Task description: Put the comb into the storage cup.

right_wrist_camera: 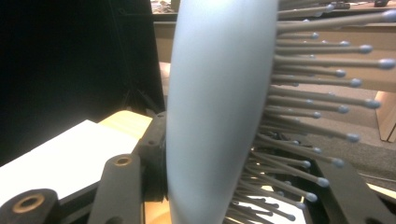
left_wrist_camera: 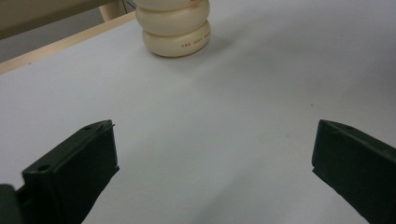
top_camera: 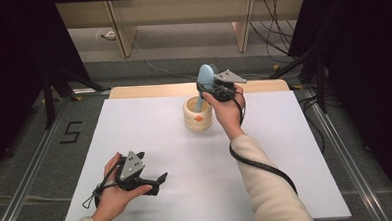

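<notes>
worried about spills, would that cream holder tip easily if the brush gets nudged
Probably not easily: the cream holder looks squat and wide-based. The hairbrush stands tall above its rim, so a sideways nudge might lever it. The right gripper is gripping the brush, likely steadying it.

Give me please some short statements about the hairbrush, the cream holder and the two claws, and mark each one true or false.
1. The right claw is shut on the blue hairbrush. True.
2. The hairbrush lies flat on the white board. False: it stands upright, its handle down in the cream holder.
3. The left claw stands open with nothing between its jaws. True.
4. The left claw touches the holder. False: it is well apart from it, near the board's front edge.
</notes>
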Demonstrator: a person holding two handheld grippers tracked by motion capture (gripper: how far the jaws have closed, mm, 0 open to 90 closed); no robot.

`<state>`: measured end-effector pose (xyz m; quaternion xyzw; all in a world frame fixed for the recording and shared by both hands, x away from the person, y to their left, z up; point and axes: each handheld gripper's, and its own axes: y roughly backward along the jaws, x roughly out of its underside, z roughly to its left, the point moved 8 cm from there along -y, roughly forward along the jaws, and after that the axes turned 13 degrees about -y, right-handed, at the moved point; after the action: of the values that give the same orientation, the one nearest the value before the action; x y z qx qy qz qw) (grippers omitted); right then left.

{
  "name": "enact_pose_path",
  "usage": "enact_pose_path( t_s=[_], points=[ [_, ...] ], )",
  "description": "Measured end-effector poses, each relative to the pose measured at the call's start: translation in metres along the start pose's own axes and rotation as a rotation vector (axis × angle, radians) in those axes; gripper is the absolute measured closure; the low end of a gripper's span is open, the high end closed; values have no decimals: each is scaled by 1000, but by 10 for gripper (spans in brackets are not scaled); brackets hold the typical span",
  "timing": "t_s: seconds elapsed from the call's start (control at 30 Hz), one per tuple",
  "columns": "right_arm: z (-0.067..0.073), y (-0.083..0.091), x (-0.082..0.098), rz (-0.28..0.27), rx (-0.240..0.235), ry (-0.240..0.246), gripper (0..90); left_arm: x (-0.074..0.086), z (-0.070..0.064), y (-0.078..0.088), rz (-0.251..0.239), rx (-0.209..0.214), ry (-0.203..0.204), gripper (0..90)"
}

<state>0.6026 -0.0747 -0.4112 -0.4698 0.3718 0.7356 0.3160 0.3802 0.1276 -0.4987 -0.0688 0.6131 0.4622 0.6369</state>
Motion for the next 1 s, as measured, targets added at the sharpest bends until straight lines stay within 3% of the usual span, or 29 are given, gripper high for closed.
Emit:
enact_pose_path(
  t_s=[1.0],
  points=[
    [-1, -10, 25, 49, 12, 11, 495, -1, -1, 0, -4, 6, 5, 0]
  ],
)
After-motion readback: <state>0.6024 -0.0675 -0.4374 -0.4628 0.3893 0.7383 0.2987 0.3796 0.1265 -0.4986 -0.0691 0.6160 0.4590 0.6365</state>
